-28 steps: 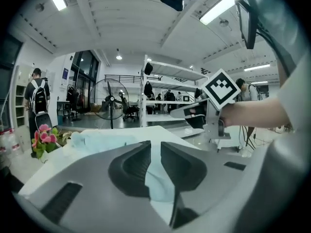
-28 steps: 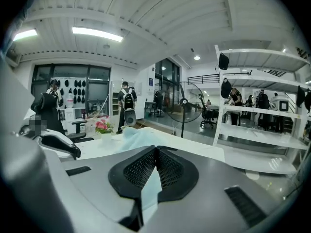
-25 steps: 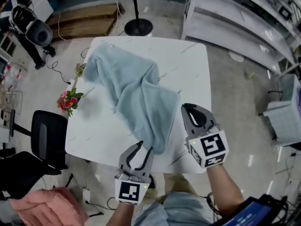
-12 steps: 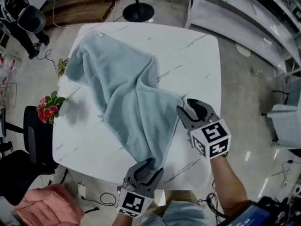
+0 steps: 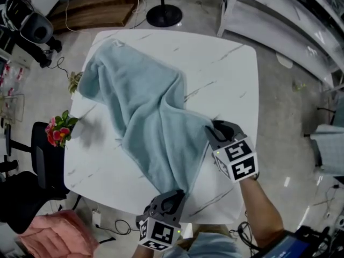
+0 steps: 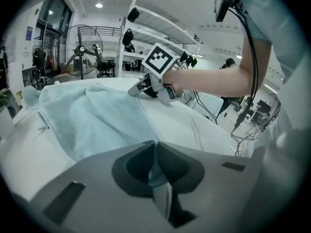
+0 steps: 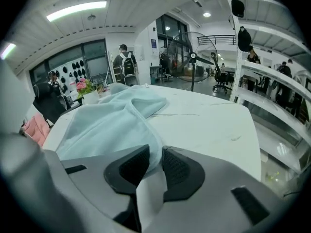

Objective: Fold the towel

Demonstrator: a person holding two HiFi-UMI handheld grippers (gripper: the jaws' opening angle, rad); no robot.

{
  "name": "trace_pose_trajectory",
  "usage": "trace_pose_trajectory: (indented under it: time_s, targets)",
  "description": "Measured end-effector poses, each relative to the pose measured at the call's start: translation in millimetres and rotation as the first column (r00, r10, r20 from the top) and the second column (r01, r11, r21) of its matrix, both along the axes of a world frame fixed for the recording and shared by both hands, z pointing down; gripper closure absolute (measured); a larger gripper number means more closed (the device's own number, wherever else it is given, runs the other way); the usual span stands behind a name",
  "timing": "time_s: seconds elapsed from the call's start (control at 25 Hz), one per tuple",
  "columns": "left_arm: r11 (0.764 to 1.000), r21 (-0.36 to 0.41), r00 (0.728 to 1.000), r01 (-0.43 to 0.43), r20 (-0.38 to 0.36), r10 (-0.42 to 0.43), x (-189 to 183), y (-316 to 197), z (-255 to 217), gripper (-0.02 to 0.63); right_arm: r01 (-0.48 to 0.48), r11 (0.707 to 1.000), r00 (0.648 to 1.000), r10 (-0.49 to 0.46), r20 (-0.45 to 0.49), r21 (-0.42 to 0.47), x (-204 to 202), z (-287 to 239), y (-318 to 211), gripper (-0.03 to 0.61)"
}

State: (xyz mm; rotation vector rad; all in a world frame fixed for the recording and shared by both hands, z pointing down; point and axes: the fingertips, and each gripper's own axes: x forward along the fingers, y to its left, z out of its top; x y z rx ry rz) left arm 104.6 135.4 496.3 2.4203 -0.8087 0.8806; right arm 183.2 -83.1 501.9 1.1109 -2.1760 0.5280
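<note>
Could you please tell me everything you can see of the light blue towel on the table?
The towel is pale blue, terry-like cloth, rumpled and unfolded, lying diagonally on the white marbled table from the far left corner to the near edge. The left gripper pinches its near corner; the right gripper grips its right hem. Both grippers' jaws have just been closing.

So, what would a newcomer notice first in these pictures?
A pale blue towel sprawls crumpled, diagonally across the white table. At its near end the left claw and the right claw have each just been closing on its edge.
</note>
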Motion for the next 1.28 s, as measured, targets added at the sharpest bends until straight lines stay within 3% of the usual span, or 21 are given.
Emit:
trace_pose_trajectory:
  time_s: [0.12, 0.2, 0.48, 0.68, 0.96, 1.28]
  targets:
    - [0.999, -0.04, 1.0, -0.008, 0.025, 0.009, 1.3, -1.1, 5.0, 0.589, 0.01, 1.0, 1.0, -0.009, -0.027, 0.008, 1.1, 1.7, -1.2, 0.542]
    - [0.997, -0.073, 1.0, 0.001, 0.01, -0.001, 1.4, -3.4, 4.9, 0.594, 0.001, 1.0, 1.0, -0.001, -0.016, 0.004, 3.9, 0.0, -1.3, 0.552]
    - [0.988, -0.15, 0.994, -0.025, -0.106, 0.009, 27.7, -8.8, -7.1, 0.597, -0.07, 0.996, 0.997, 0.071, -0.01, 0.046, 37.7, -17.1, -2.0, 0.554]
    - [0.979, -0.182, 0.986, -0.091, -0.156, 0.063, 58.7, -2.6, -10.7, 0.597, -0.142, 0.988, 0.989, 0.144, -0.023, 0.053, 80.3, -20.2, 4.8, 0.552]
    - [0.974, -0.196, 0.977, -0.118, -0.2, 0.078, 86.5, -4.7, -12.6, 0.597, -0.231, 0.971, 0.971, 0.234, -0.041, 0.06, 131.3, -19.0, 14.9, 0.554]
    - [0.969, -0.228, 0.976, -0.091, -0.213, 0.041, 93.3, -5.5, -16.9, 0.597, -0.272, 0.958, 0.961, 0.274, -0.019, 0.087, 146.5, -33.8, 26.7, 0.554]
